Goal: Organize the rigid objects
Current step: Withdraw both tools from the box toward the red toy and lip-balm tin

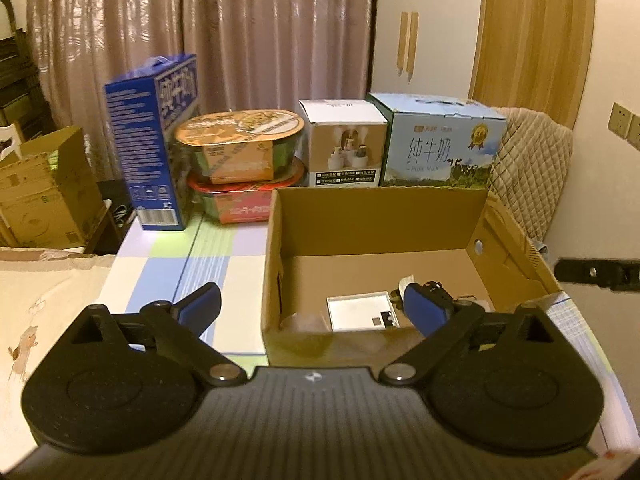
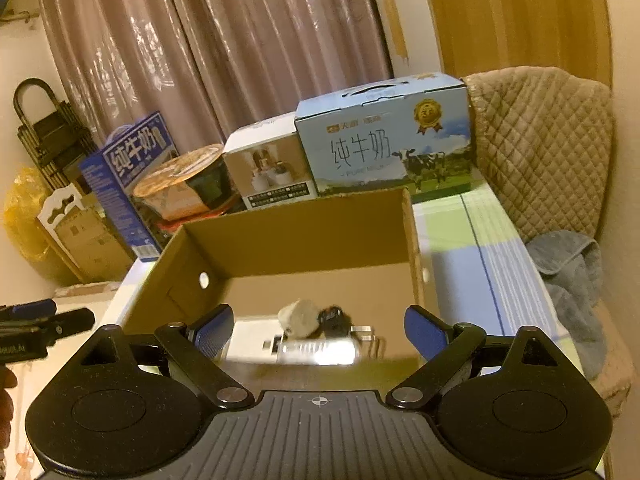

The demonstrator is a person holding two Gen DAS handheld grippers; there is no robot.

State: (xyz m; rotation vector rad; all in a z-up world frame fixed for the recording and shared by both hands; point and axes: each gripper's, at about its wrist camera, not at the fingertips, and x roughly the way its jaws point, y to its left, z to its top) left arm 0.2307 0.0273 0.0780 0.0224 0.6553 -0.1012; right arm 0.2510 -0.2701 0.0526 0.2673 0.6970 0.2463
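Left tool (image 1: 312, 308): jaws spread wide, nothing between the pads, pitched down toward the cardboard box (image 1: 376, 216). Its left finger sits outside the box's left wall over the counter (image 1: 224, 256), its right finger over the box interior.

Right tool (image 2: 318, 330): also wide apart, empty, pitched down, both fingers framing the box's near edge. The left tool's tip shows at the left edge of the right wrist view, well left of the box.

Box is open-topped, long axis running away from the tools toward the back row.

Inside the box, all at the near end:
- white flat box (image 1: 358, 310), flat on the floor of the box; orientation hard to read
- black plug (image 2: 334, 318) with metal prongs pointing right in the right wrist view
- pale crumpled lump (image 2: 298, 316) touching the plug's left side
- shiny silver item (image 2: 320, 351) nearest the near wall, long axis across the box, blurred, can't identify

Behind the box, left to right:
- dark blue milk carton (image 1: 154, 140), upright
- two noodle bowls (image 1: 240, 148), stacked
- small white box (image 1: 344, 144)
- light blue milk carton (image 1: 440, 144)

Right of the box: quilted chair back (image 2: 540, 140), grey towel (image 2: 572, 280).
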